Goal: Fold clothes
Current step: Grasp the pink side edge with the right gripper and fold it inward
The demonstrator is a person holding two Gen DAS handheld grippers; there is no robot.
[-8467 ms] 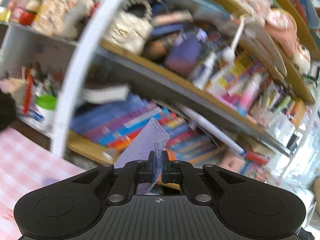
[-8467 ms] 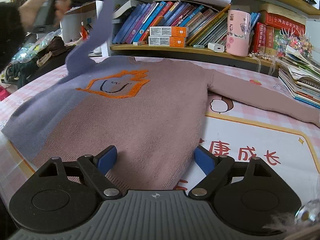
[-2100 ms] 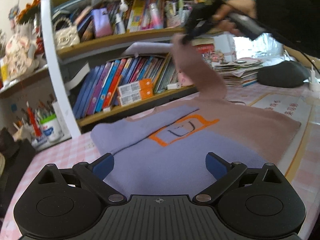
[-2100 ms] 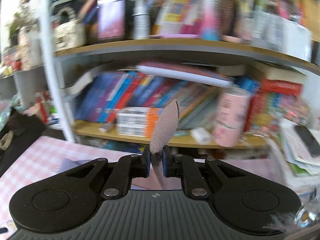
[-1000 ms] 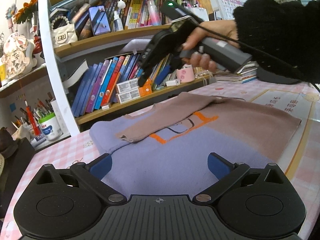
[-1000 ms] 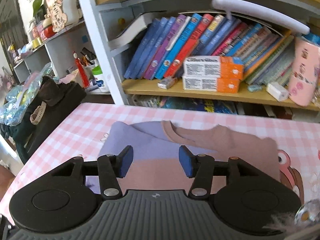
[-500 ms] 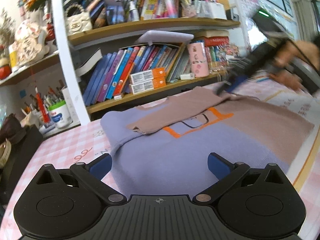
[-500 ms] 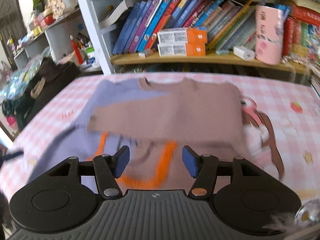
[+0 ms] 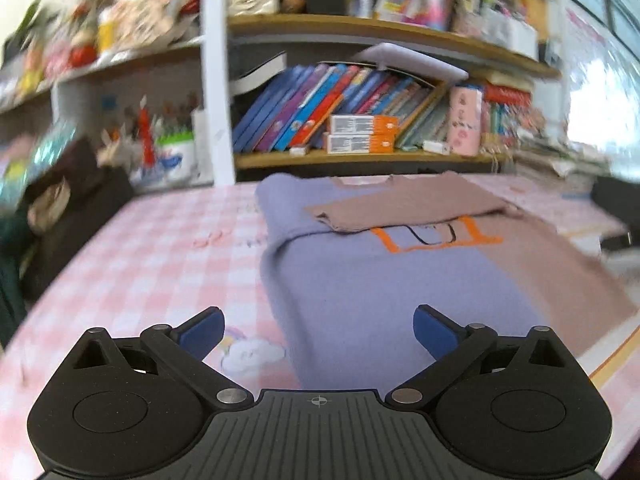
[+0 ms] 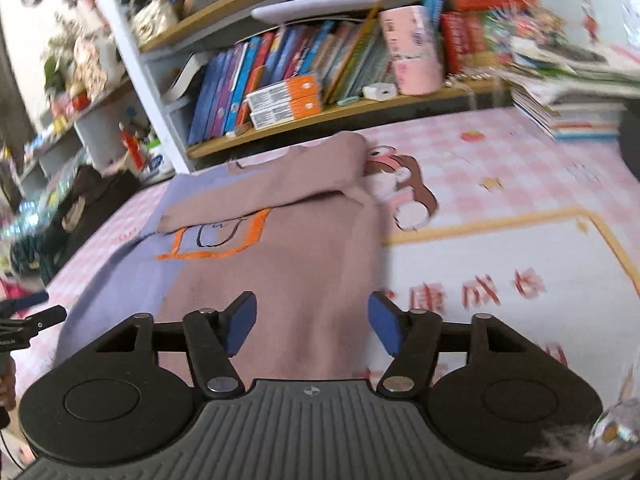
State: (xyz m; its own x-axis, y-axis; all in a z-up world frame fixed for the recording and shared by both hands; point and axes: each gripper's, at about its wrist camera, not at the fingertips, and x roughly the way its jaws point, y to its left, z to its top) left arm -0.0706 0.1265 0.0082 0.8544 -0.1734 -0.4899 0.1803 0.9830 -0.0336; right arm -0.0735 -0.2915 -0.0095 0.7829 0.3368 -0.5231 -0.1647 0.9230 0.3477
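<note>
sweater (image 10: 288, 264) sleeves folded, both hand-held grippers wide apart, holding nothing

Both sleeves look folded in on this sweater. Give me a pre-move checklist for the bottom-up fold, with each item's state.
1. Left tongs open, holding nothing: ok.
2. Right tongs open, holding nothing: ok.
3. Brown sleeve lies across the sweater chest: ok.
4. Purple sleeve folded in: cannot tell, hidden under the brown one.
5. Sweater body flat on the tablecloth: ok, slight ridge along the purple edge.
6. Hem within reach of both tongs: cannot tell, the hem is hidden behind the tongs.
</note>
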